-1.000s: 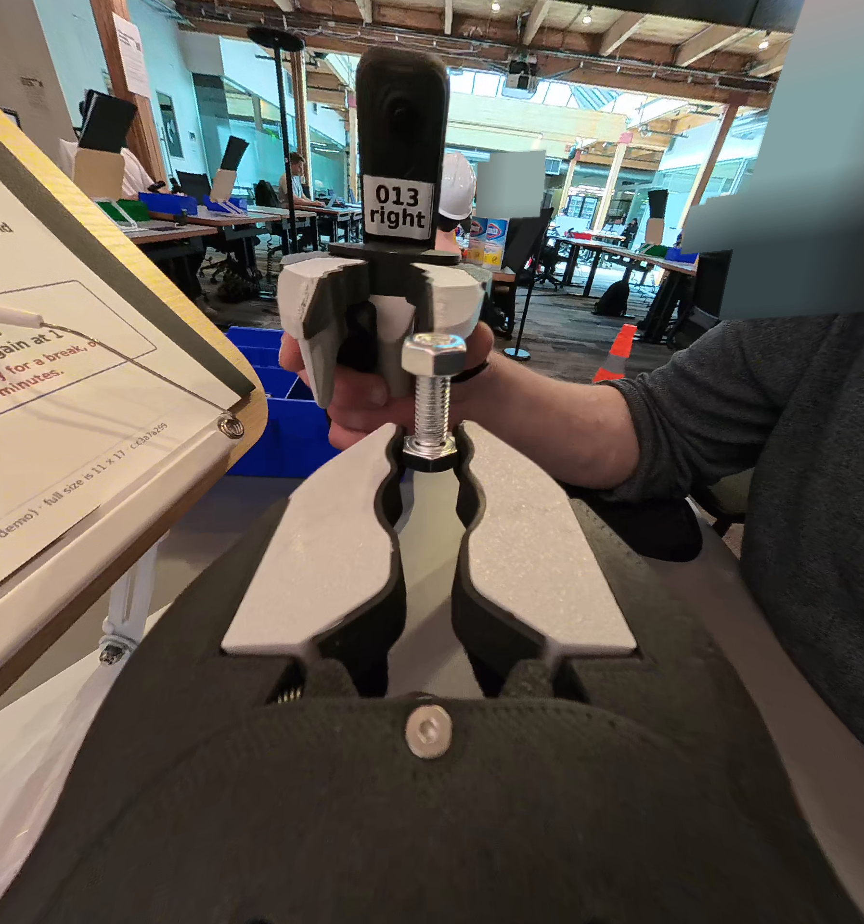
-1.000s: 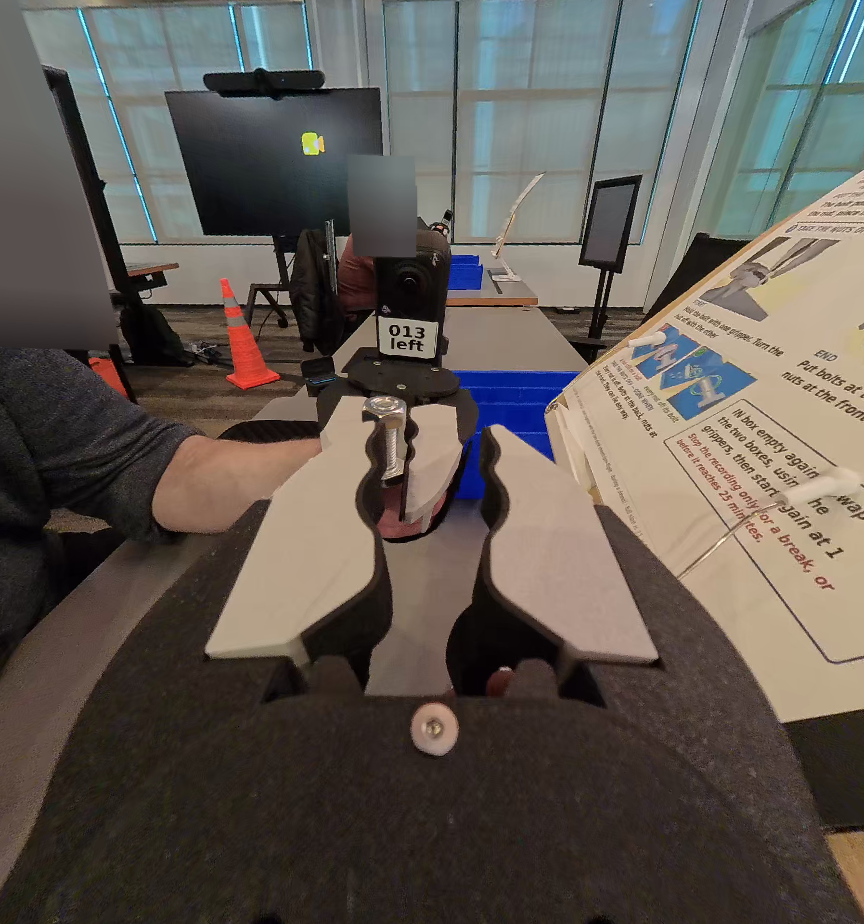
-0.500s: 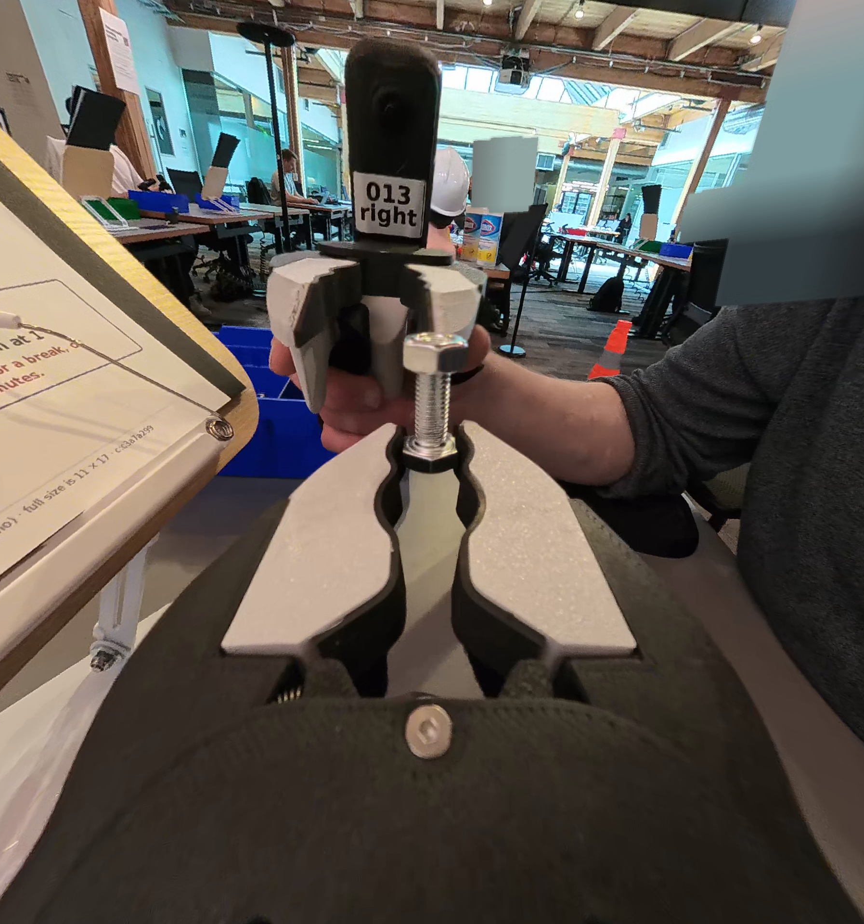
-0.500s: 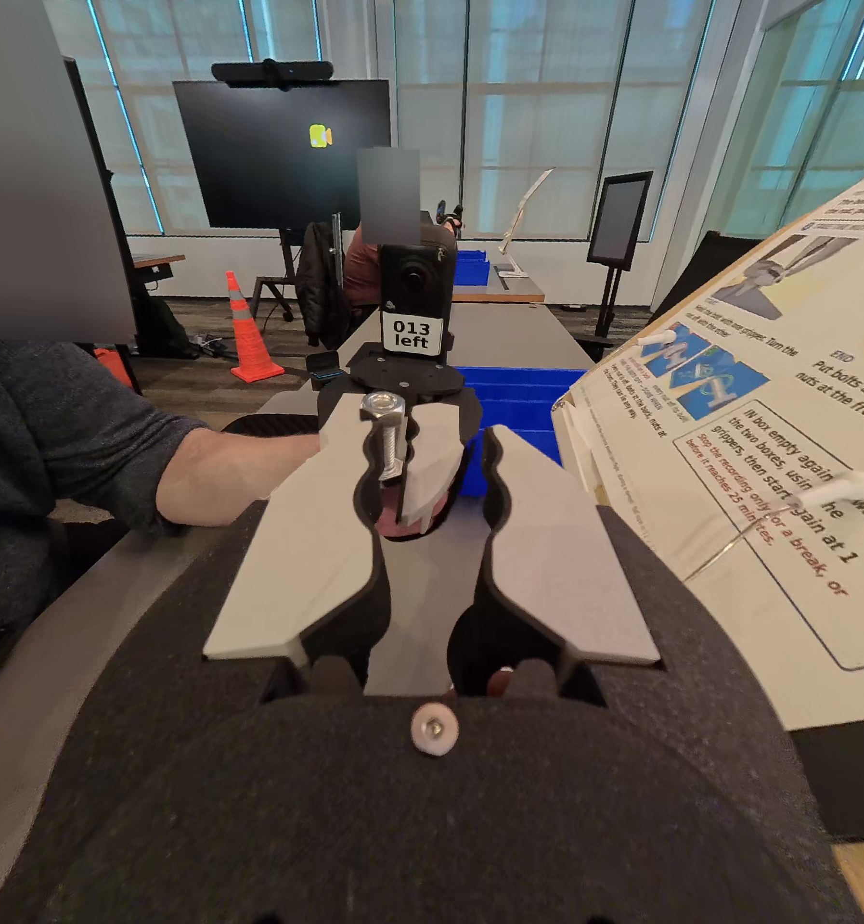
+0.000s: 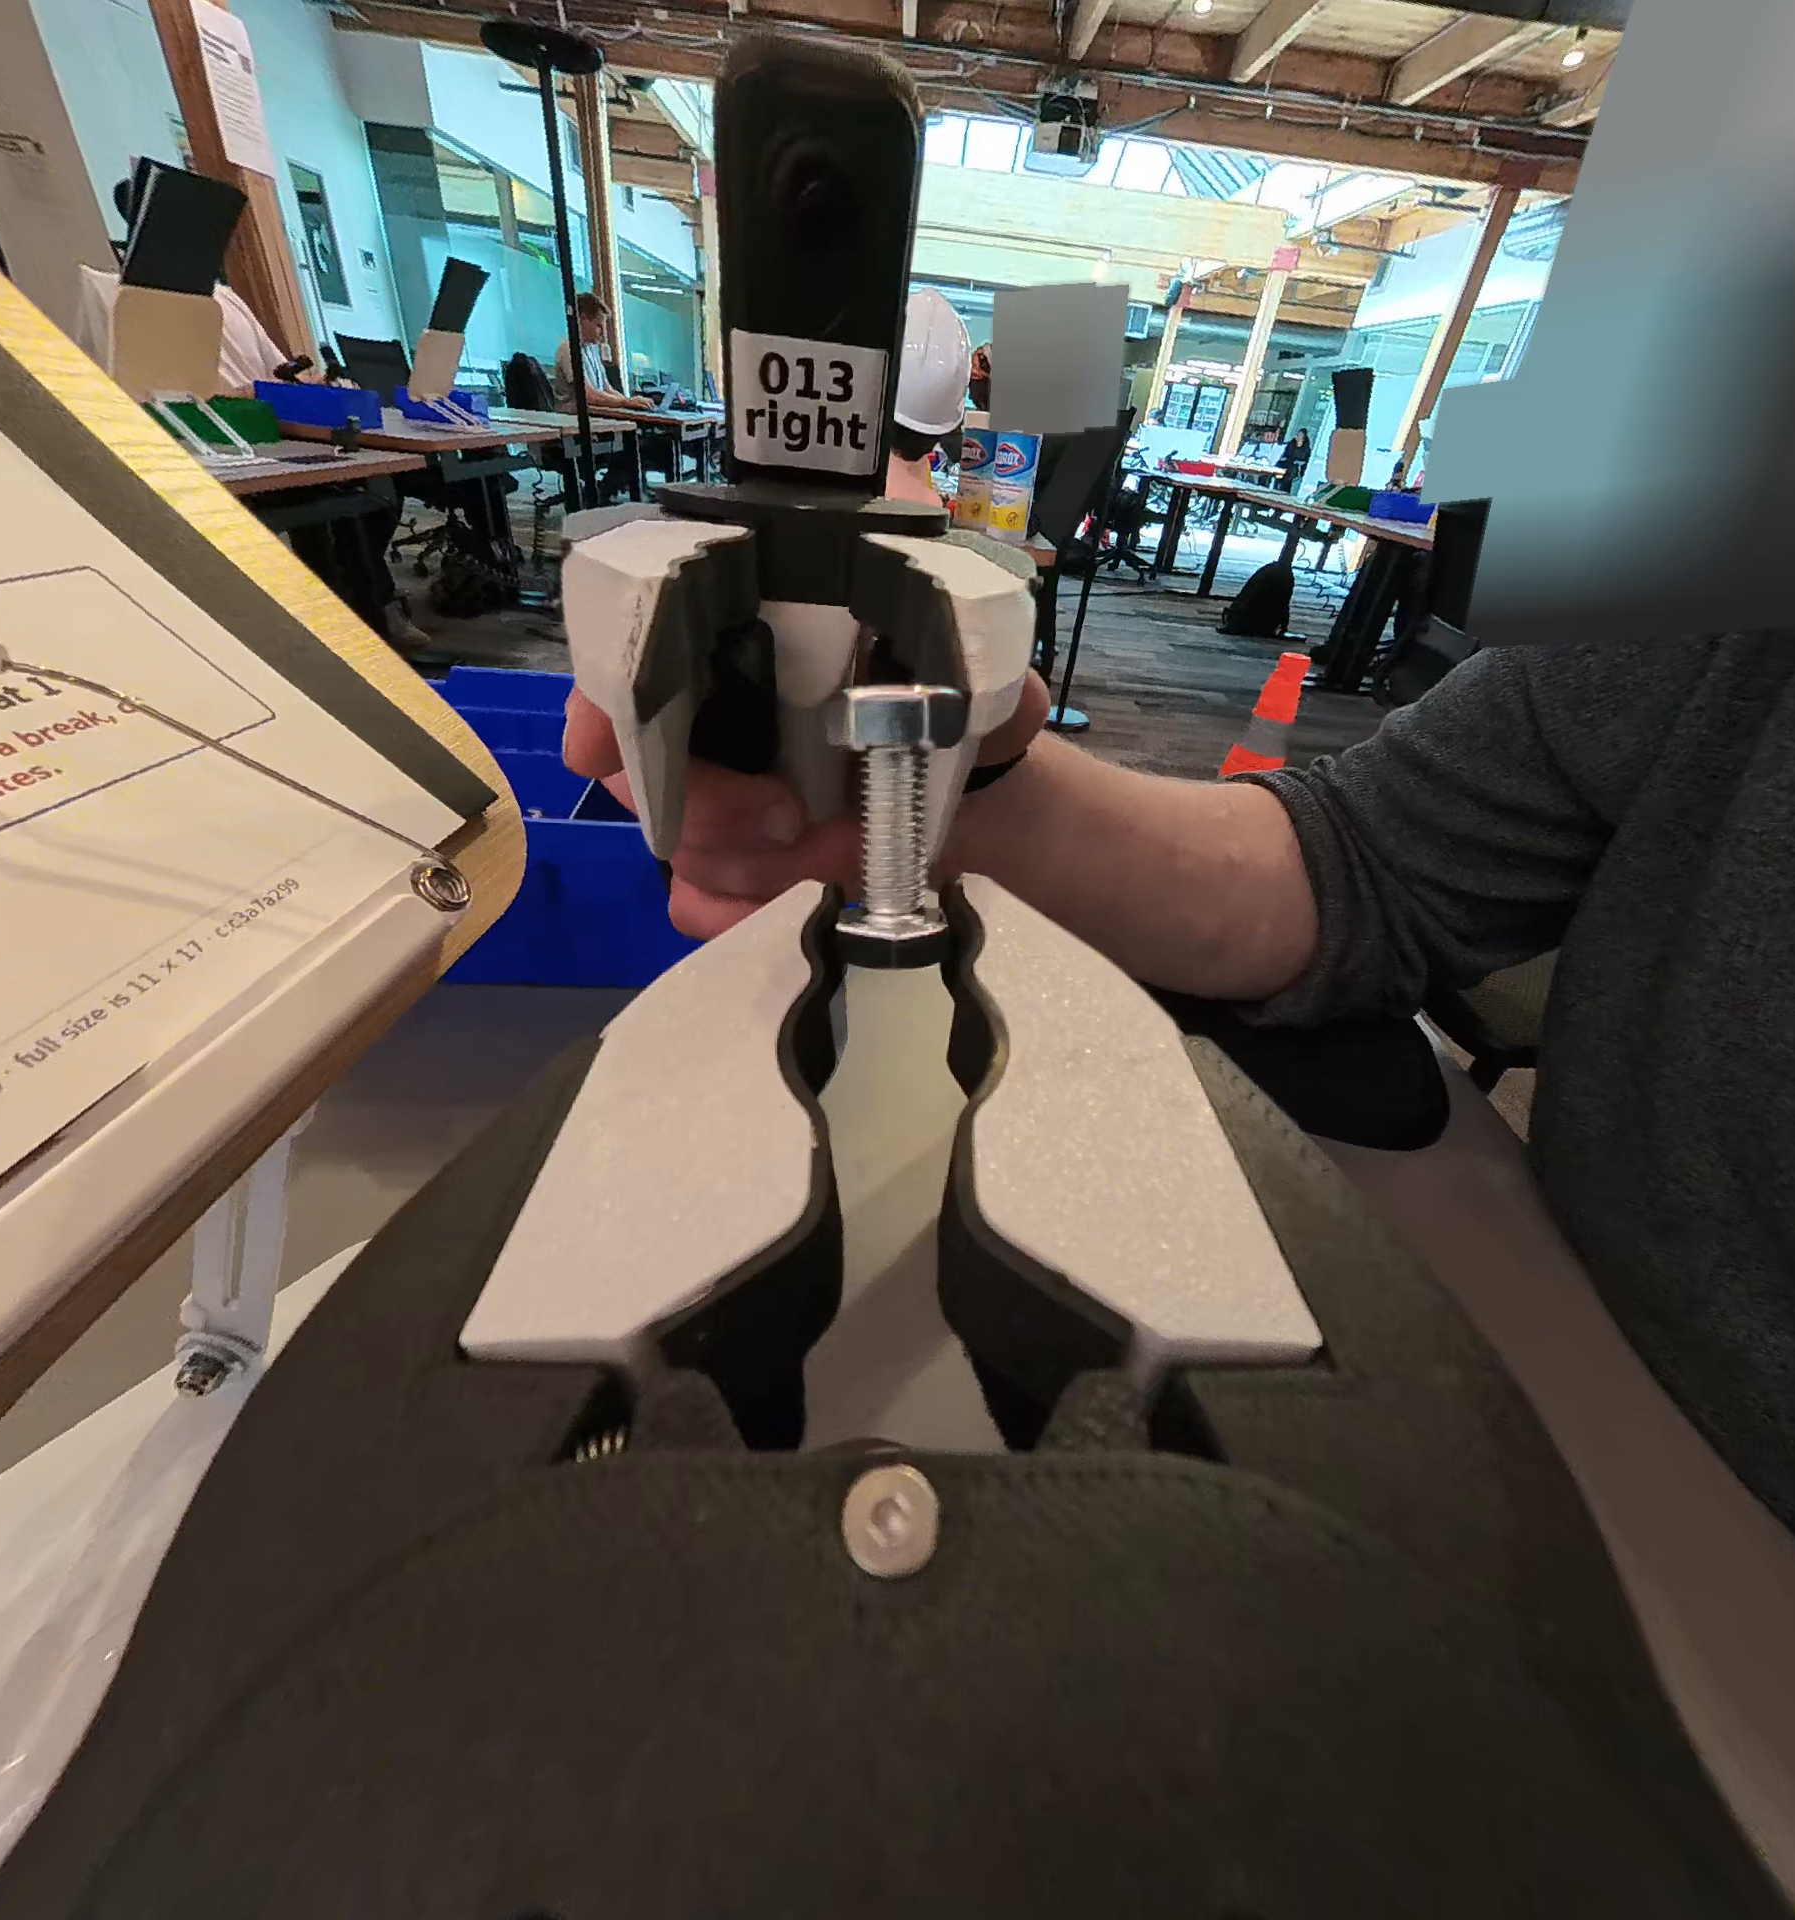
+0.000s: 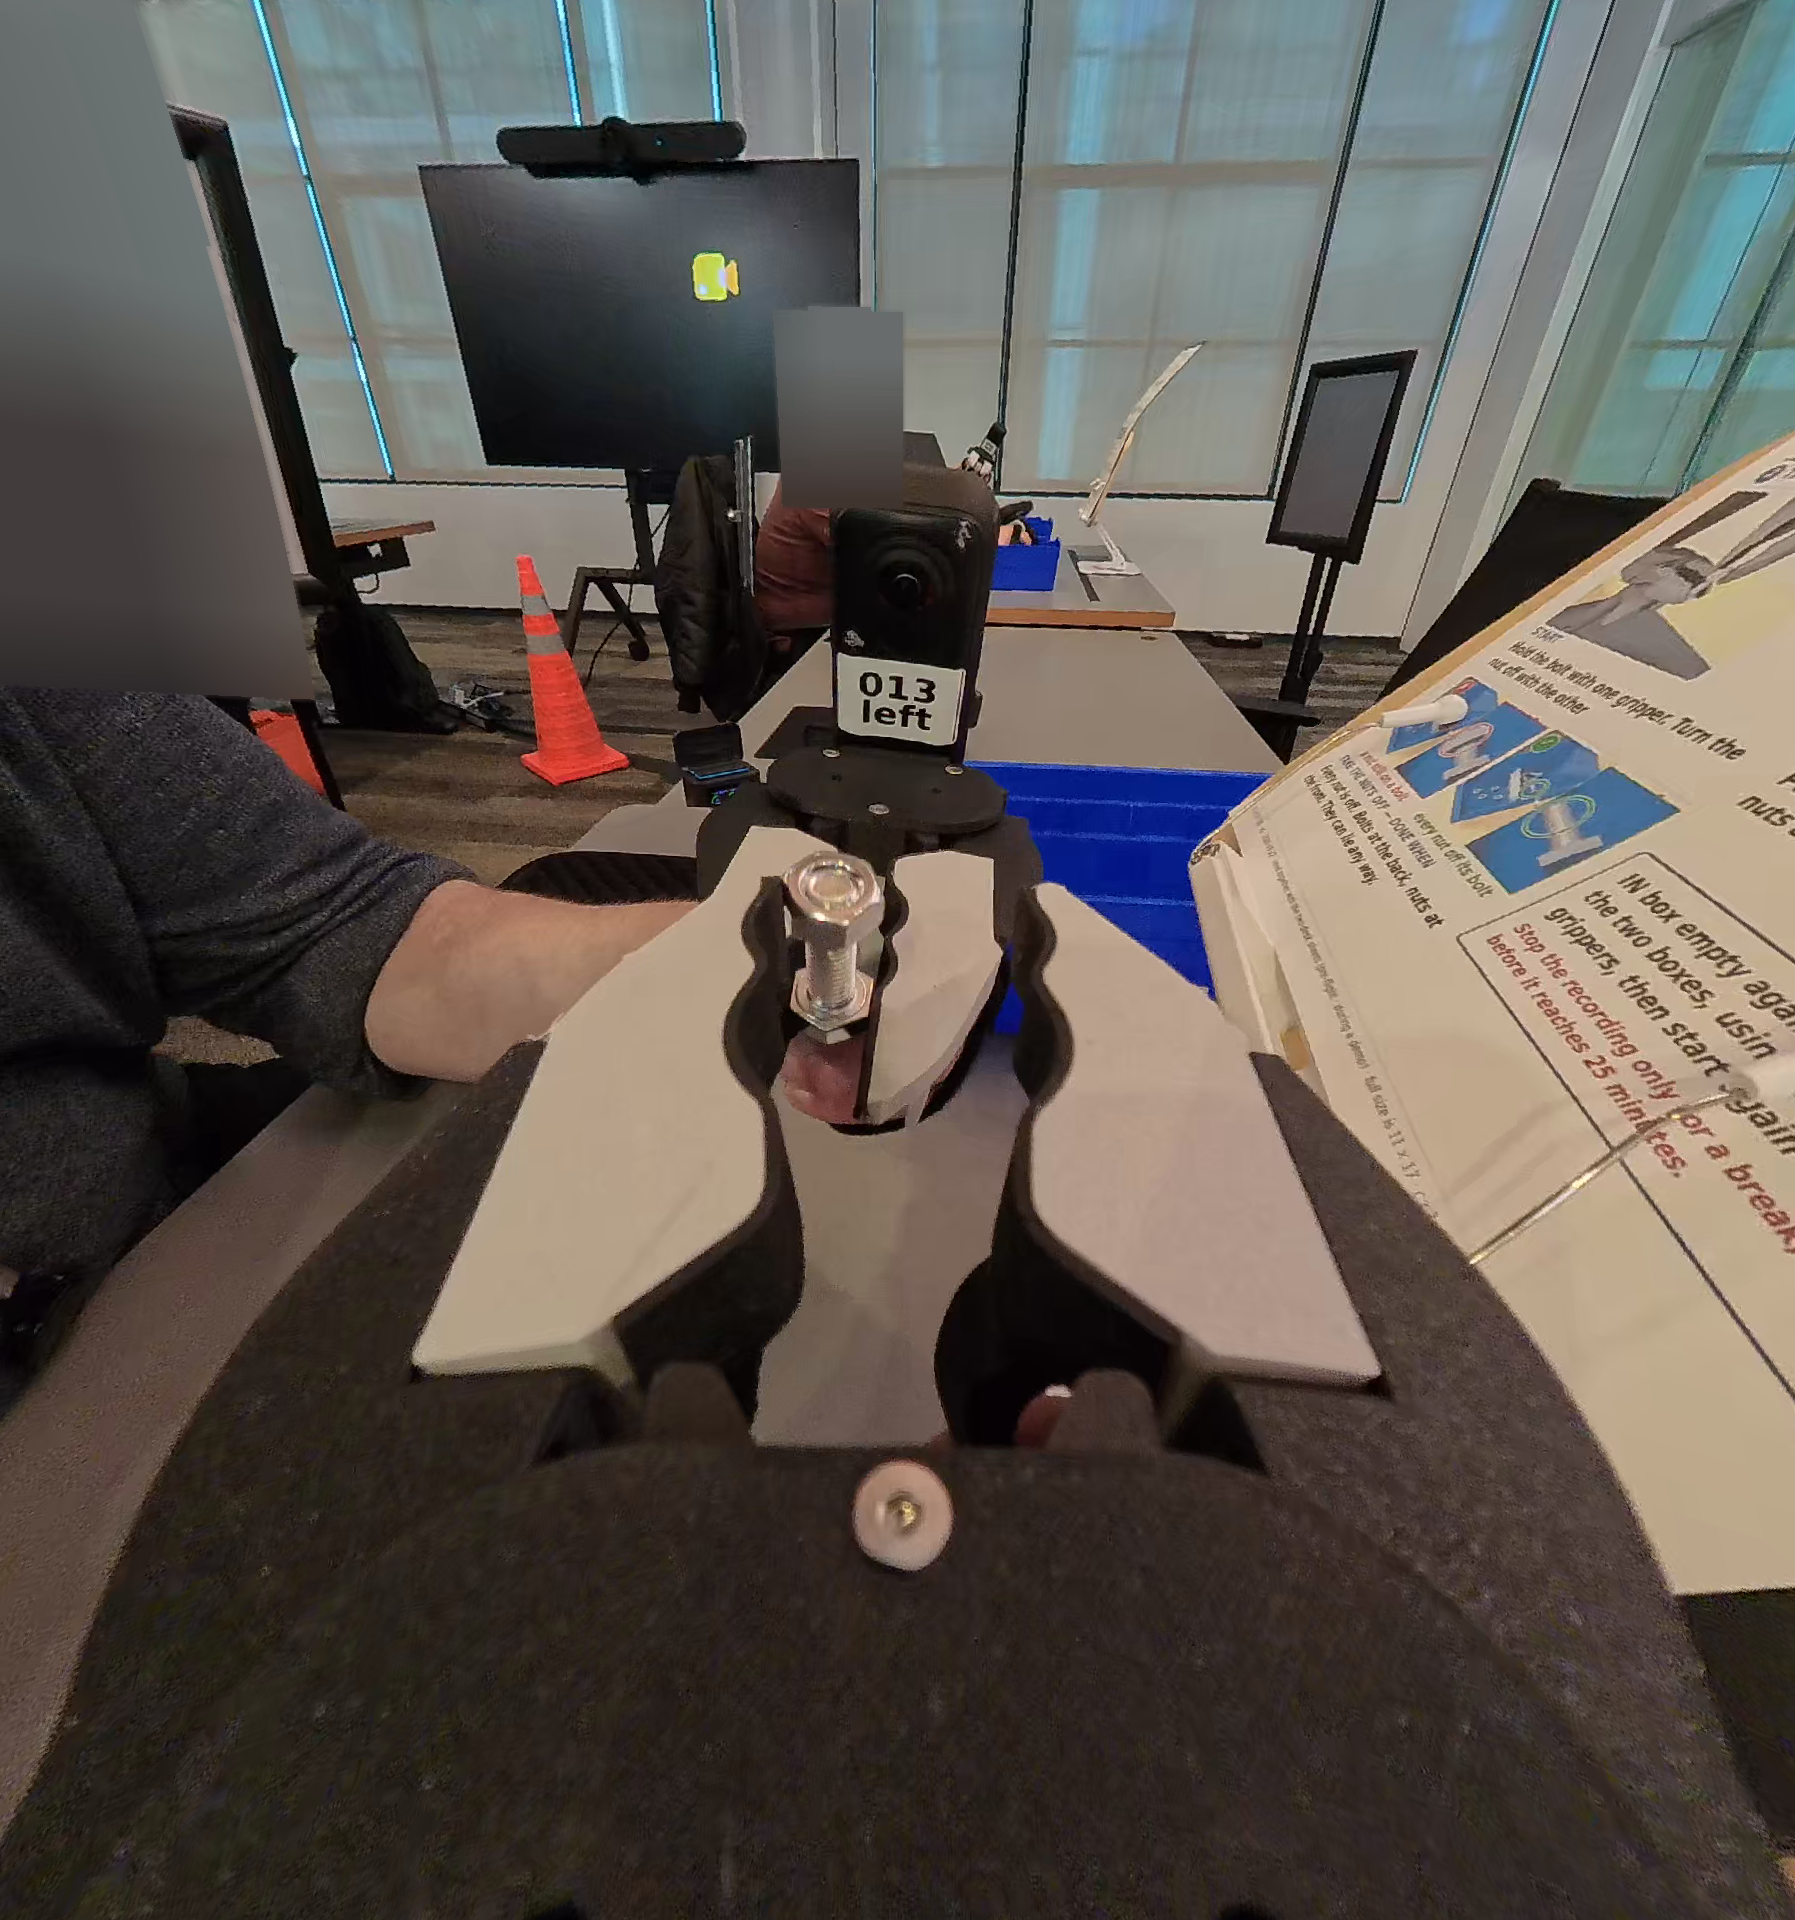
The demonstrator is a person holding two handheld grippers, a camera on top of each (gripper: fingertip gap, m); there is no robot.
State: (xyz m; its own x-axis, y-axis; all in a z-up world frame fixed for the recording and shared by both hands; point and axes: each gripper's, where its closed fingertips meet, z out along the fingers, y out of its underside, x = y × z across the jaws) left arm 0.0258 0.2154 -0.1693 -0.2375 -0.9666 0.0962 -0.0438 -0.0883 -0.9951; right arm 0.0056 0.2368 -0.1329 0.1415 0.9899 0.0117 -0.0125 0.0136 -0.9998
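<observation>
My left gripper (image 5: 888,935) is shut on a hex nut (image 5: 888,928) at its fingertips. A silver bolt (image 5: 895,810) is threaded into the nut and stands upright, head on top. The right gripper (image 5: 763,717) faces me just behind the bolt, held in a hand. In the right wrist view my right gripper (image 6: 898,914) is open. The bolt's head (image 6: 833,894) sits between its fingertips, close to the left finger (image 6: 664,1039) and well clear of the right one. The left gripper (image 6: 831,1003) shows there holding the nut (image 6: 828,1006).
A tilted wooden board with a printed sheet (image 5: 145,831) stands close on the left, and shows at the right in the other view (image 6: 1599,1039). A blue bin (image 5: 560,883) sits behind the grippers on the grey table (image 6: 1080,686). The person's forearm (image 5: 1132,862) reaches in. About 4 cm separates my left fingertips from my right.
The right gripper's jaws have opened a little wider around the bolt head. The left gripper keeps its hold on the nut; both grippers have barely shifted.
</observation>
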